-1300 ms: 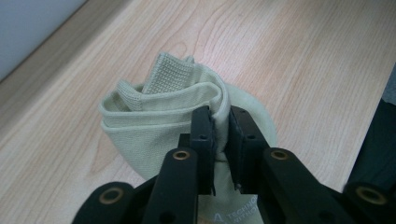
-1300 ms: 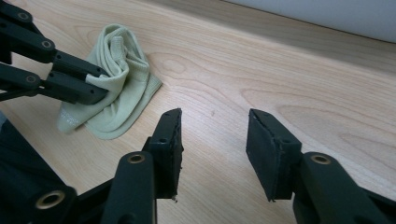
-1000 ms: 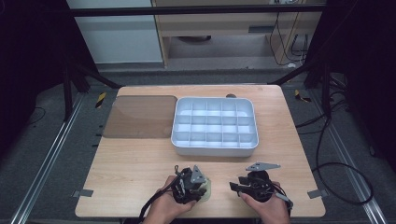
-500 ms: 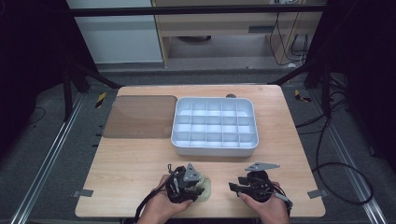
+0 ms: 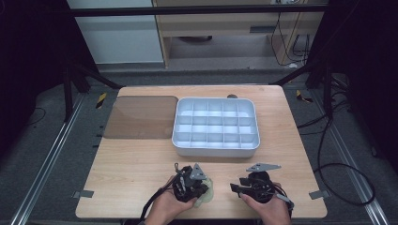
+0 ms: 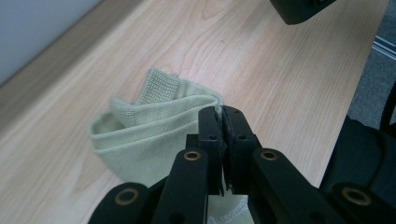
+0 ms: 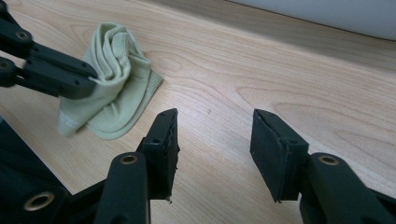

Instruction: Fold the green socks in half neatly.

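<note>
A pale green folded sock (image 6: 154, 126) lies on the wooden table near its front edge, between my two hands (image 5: 205, 196). My left gripper (image 6: 223, 114) is shut on a folded edge of the sock; its jaws have just been closing, with that fabric pinched between the pads. In the right gripper view the left gripper (image 7: 86, 81) comes in from the left and grips the sock (image 7: 119, 70). My right gripper (image 7: 215, 135) stands open above bare wood to the right of the sock, with nothing between its fingers. It rests near the front edge (image 5: 233, 187).
A white tray (image 5: 216, 148) divided into several compartments stands in the middle of the table beyond the grippers. A brown flat sheet (image 5: 141, 117) lies to its left. Cables trail over the floor at the right.
The left gripper has shifted slightly and its jaws have come together on the sock's edge. The right gripper has kept still.
</note>
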